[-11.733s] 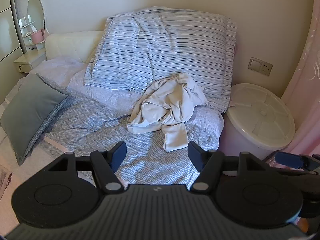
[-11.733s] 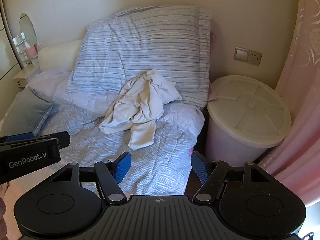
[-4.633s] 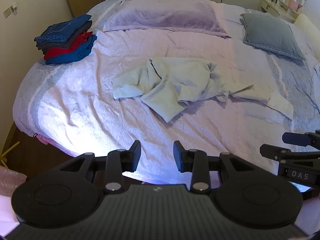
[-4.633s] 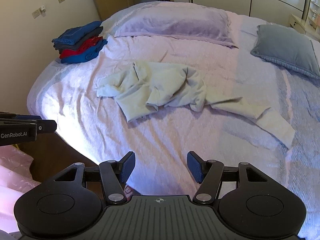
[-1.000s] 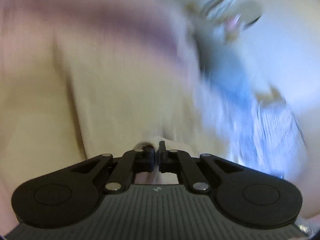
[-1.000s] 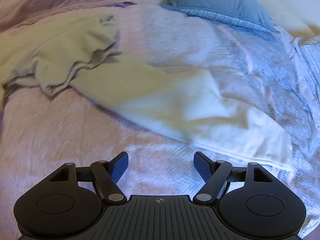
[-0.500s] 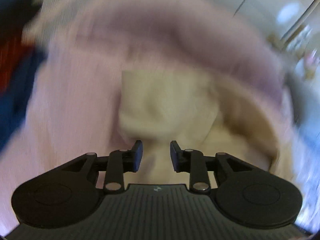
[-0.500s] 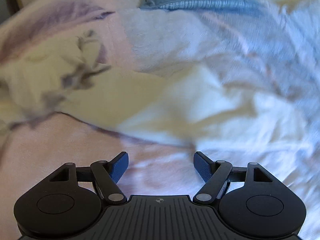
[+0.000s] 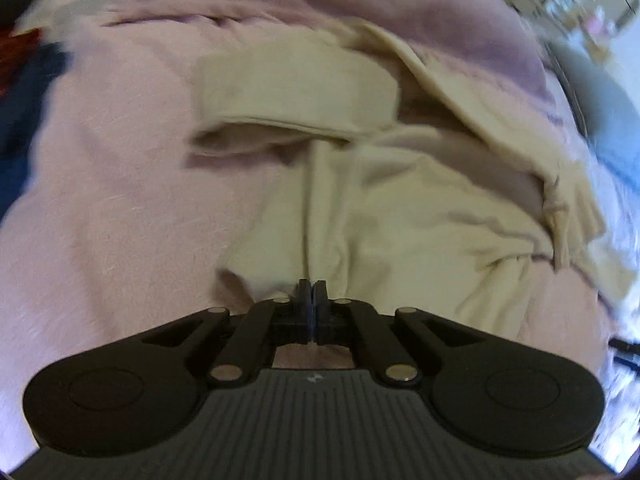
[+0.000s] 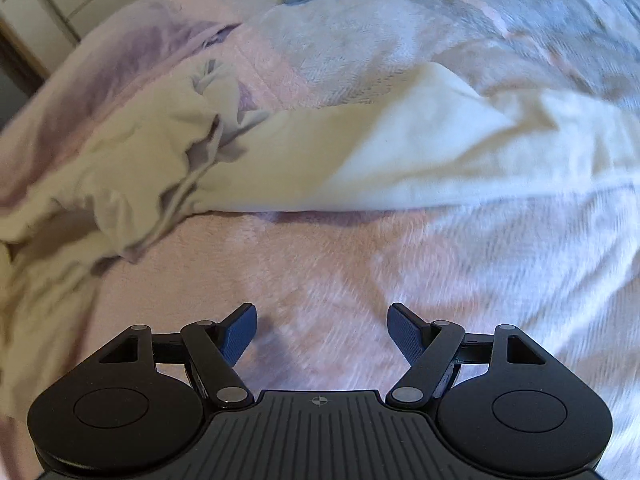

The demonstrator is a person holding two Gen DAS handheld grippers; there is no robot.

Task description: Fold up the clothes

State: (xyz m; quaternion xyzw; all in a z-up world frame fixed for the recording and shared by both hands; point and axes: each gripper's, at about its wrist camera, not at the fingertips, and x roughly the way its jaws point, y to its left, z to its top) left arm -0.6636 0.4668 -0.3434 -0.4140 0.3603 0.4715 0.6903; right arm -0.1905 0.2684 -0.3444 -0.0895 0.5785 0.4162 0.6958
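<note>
Pink bedspread [image 10: 320, 264] (no legible writing)

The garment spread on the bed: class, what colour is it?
The garment is plain cream, no pattern. The right wrist view shows it best.

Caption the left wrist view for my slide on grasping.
Left gripper, jaws shut on a cream garment lying crumpled on a pink bedspread.

Left claw [image 9: 311, 287] now clamped on garment [image 9: 400, 200]
</note>
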